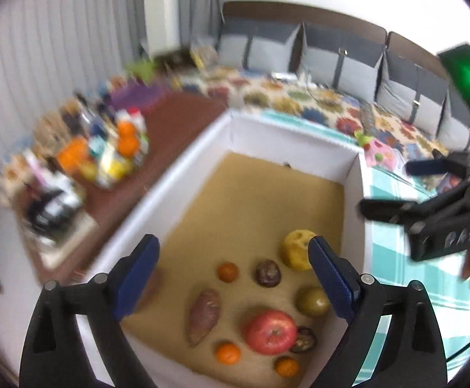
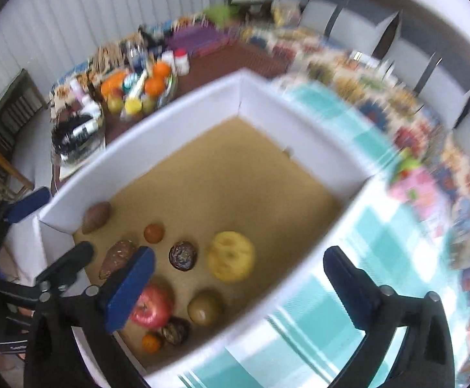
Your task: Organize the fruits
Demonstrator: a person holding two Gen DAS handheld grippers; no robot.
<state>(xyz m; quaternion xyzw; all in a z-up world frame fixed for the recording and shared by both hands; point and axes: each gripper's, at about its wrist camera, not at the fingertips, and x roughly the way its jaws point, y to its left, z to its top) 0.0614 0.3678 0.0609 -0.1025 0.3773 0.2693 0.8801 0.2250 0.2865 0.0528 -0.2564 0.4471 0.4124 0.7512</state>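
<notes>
A white-walled box (image 1: 183, 174) with a tan floor is seen in both wrist views, and the fruits are gathered in it toward the lower part of each frame: a red apple (image 1: 271, 336), a knobbly yellow fruit (image 1: 296, 249), a greenish round fruit (image 1: 312, 300), three small oranges (image 1: 228, 352), two dark brown fruits (image 1: 268, 273) and an elongated reddish-brown piece (image 1: 202, 315); in the right wrist view a further brown oval fruit (image 2: 96, 217) is seen against the wall at the left. The left gripper (image 1: 235, 278) is held above the box with its fingers (image 1: 136, 274) spread wide and nothing between them. The right gripper (image 2: 240, 286) is likewise spread and empty, one finger over the apple and the other over the teal-checked cloth (image 2: 348, 258) outside the box wall. Both views are smeared by motion. No fruit is pinched, so the step in hand is judged to lie between placements: either a fresh piece is to be fetched, perhaps from the cluttered brown bench (image 1: 183, 119) at the upper left, or a fruit in the box is to be regrouped. The next move would call for one gripper to be steadied, centred over a single fruit and lowered so that neighbours are not nudged.
</notes>
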